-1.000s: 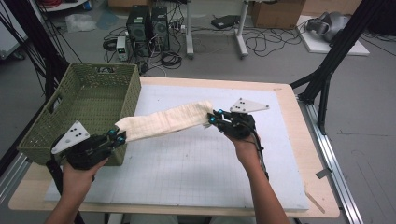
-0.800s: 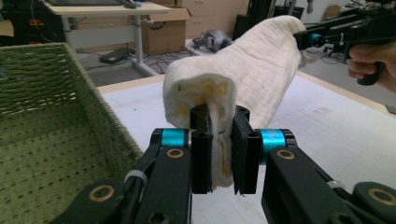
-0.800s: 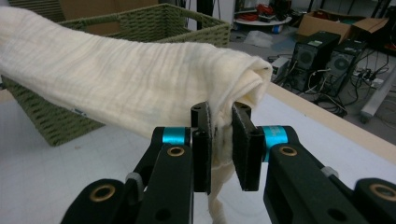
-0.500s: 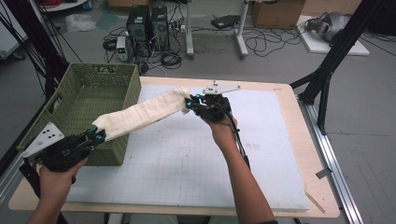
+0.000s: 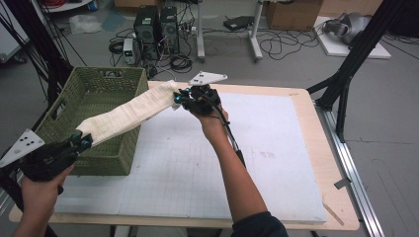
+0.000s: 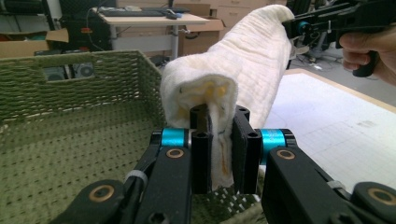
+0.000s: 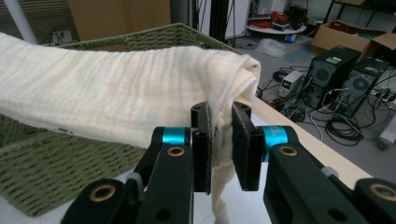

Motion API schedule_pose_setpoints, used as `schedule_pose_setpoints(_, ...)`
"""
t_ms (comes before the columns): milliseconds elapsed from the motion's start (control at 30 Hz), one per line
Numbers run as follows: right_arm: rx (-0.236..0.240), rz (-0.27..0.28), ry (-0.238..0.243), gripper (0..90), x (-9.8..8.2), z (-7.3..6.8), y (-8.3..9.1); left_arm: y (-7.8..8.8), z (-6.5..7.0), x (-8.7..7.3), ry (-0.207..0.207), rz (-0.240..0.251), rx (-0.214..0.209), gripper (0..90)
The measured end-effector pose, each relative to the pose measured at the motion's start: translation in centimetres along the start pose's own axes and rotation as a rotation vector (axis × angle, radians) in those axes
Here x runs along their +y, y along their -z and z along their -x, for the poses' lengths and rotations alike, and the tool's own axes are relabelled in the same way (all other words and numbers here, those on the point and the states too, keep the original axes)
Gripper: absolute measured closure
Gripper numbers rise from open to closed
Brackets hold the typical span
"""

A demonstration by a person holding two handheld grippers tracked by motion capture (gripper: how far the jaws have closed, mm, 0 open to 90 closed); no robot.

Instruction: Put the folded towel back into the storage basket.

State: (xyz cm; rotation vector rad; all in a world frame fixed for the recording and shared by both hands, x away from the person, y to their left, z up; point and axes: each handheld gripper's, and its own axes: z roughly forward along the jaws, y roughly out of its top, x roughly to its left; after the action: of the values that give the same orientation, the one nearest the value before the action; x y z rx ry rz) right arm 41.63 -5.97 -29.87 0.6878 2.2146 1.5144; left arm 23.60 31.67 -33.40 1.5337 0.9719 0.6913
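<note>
A folded cream cloth [image 5: 129, 111] hangs stretched in the air between my two grippers, above the right rim of a green woven basket [image 5: 81, 96]. My left gripper [image 5: 85, 141] is shut on the cloth's near end, over the basket's front right corner. My right gripper [image 5: 179, 97] is shut on the far end, beside the basket's back right corner. In the left gripper view the cloth [image 6: 233, 74] is pinched between the jaws [image 6: 219, 149], with the basket [image 6: 74, 116] below. In the right gripper view the cloth [image 7: 116, 98] bunches between the jaws [image 7: 219, 144].
The basket stands at the table's left edge, on a white gridded mat [image 5: 237, 153] that covers the wooden table [image 5: 316, 148]. Computer towers [image 5: 155, 27] and cables lie on the floor behind. A black frame leg [image 5: 346, 84] rises at the right.
Both grippers have carried the cloth to the left and farther back, from over the mat to above the basket's right side. The right hand has also risen a little.
</note>
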Motion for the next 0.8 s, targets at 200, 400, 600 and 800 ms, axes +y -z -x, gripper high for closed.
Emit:
schedule_pose_setpoints(200, 0.013, 0.008, 0.006, 79.7, 1.2, -0.5, -1.9, 0.8, -0.9, -0.1, 0.006, 0.005, 0.029, 79.8)
schedule_pose_setpoints(400, 0.027, -0.001, 0.017, 79.7, 2.5, -1.2, -4.3, 1.8, -2.1, -0.3, 0.013, 0.008, 0.064, 79.8)
schedule_pose_setpoints(600, 0.037, -0.003, 0.026, 79.7, 4.0, -2.0, -6.9, 2.6, -3.1, -0.5, 0.018, 0.01, 0.095, 79.8)
schedule_pose_setpoints(800, 0.046, -0.004, 0.029, 79.7, 5.3, -2.6, -9.4, 3.2, -3.7, -0.7, 0.018, 0.007, 0.118, 79.8)
